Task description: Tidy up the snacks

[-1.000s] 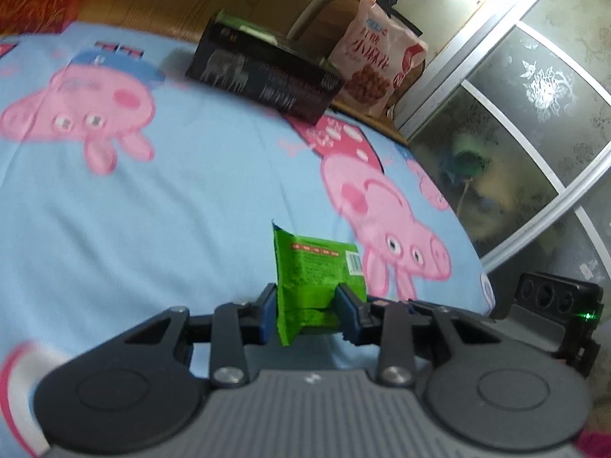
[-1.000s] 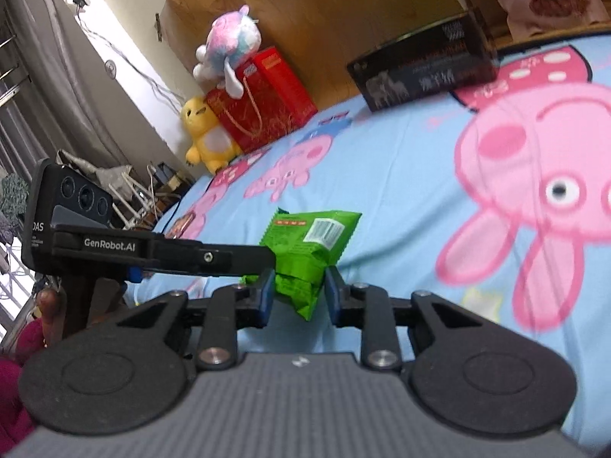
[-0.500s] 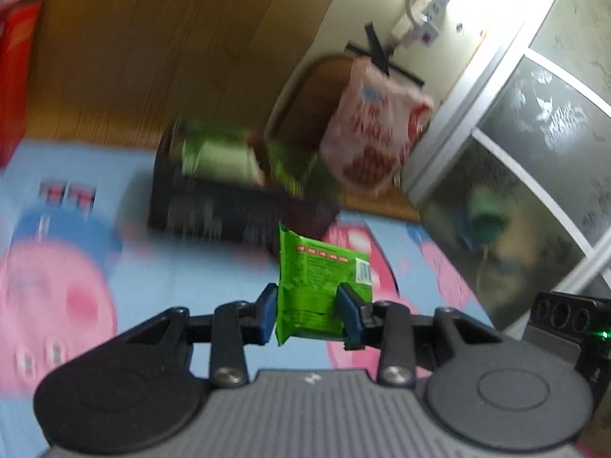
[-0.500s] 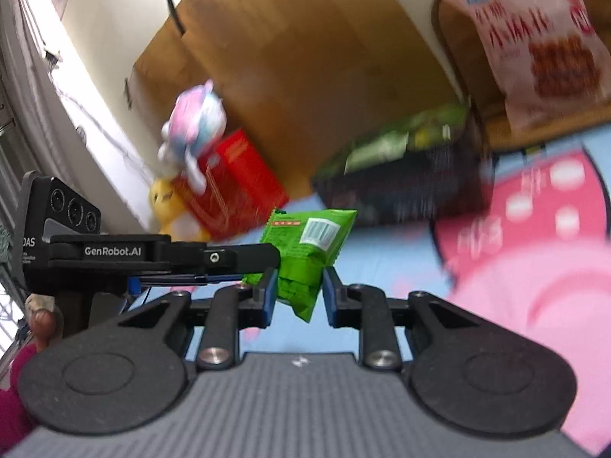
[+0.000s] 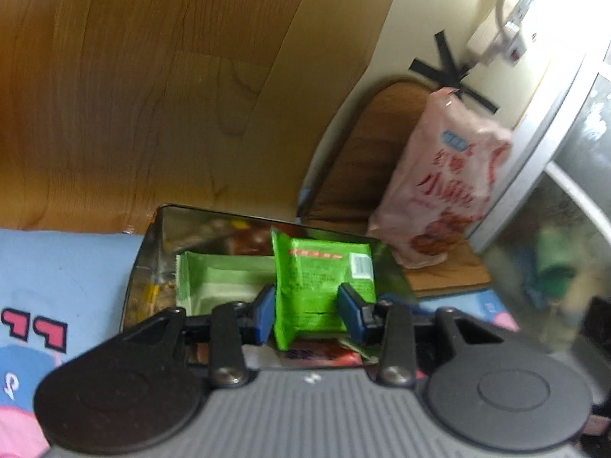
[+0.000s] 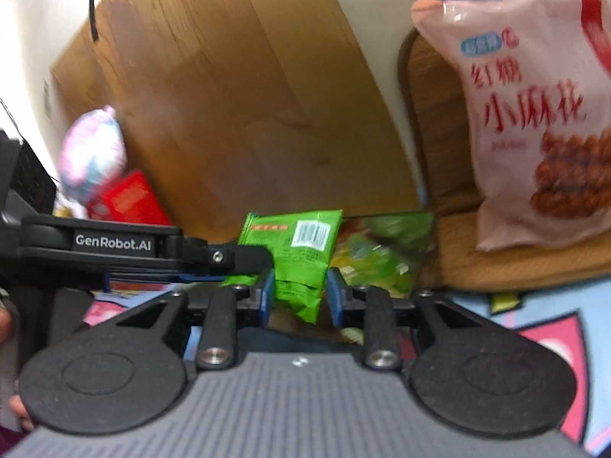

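Note:
My left gripper is shut on a green snack packet and holds it upright over the open dark box. Another green packet and other wrappers lie inside the box. My right gripper has a second green packet between its blue pads; its jaws are opening while the packet still stands upright between them, over the green wrappers in the box. In the right wrist view the black body of the left tool reaches in from the left, close beside that packet.
A big pink snack bag leans on a wooden chair behind the box. A wooden headboard rises behind. A plush toy and a red bag sit far left. The blue cartoon bedsheet lies below; a glass door stands right.
Both grippers have travelled across the bed with their green packets, from well short of the dark box to right above its open top. The box's inside has come into view.

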{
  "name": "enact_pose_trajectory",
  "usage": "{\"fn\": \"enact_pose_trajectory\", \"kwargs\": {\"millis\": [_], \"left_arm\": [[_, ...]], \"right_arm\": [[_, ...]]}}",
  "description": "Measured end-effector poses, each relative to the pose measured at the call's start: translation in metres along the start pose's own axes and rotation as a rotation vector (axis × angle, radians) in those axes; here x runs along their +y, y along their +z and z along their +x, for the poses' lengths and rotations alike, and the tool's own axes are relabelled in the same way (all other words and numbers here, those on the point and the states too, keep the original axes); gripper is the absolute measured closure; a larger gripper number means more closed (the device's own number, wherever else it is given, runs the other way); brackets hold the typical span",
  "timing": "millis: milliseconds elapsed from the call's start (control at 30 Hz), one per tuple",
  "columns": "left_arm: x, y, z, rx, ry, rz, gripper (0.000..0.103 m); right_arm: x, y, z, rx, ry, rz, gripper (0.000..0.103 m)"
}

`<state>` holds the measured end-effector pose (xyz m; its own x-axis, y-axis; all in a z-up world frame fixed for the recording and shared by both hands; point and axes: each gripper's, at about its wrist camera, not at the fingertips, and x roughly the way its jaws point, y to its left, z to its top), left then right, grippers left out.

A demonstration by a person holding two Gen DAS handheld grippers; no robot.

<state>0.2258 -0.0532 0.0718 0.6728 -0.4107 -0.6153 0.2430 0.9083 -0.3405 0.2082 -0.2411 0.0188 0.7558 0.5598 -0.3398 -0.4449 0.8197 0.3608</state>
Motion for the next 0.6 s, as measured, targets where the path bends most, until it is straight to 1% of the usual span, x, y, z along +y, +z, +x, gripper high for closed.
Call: {"fn": "enact_pose_trajectory", "kwargs": {"millis": [67, 200, 433, 467, 500, 600], "left_arm": [[-0.001, -0.002, 0.003, -0.019, 0.039, 0.019, 0.067], [-0.004, -0.007, -0.003, -0.039, 0.082, 0.043, 0.067], [-0.01, -0.031, -0.042, -0.071, 0.119, 0.065, 0.062], [-0.011, -0.036, -0.049, -0.075, 0.125, 0.064, 0.061], [-0.011, -0.041, -0.054, -0.077, 0.136, 0.066, 0.061], [-0.013, -0.061, -0.07, -0.083, 0.195, 0.083, 0.057]], "right_arm": [[0.0, -0.001, -0.003, -0.029, -0.017, -0.007, 0.063], [0.0, -0.006, -0.017, -0.07, -0.037, 0.015, 0.063], [0.015, -0.029, -0.059, -0.122, -0.042, 0.067, 0.062], [0.019, -0.036, -0.067, -0.127, -0.044, 0.075, 0.06], [0.026, -0.04, -0.066, -0.128, -0.046, 0.083, 0.059], [0.038, -0.06, -0.078, -0.112, -0.048, 0.104, 0.058]]}}
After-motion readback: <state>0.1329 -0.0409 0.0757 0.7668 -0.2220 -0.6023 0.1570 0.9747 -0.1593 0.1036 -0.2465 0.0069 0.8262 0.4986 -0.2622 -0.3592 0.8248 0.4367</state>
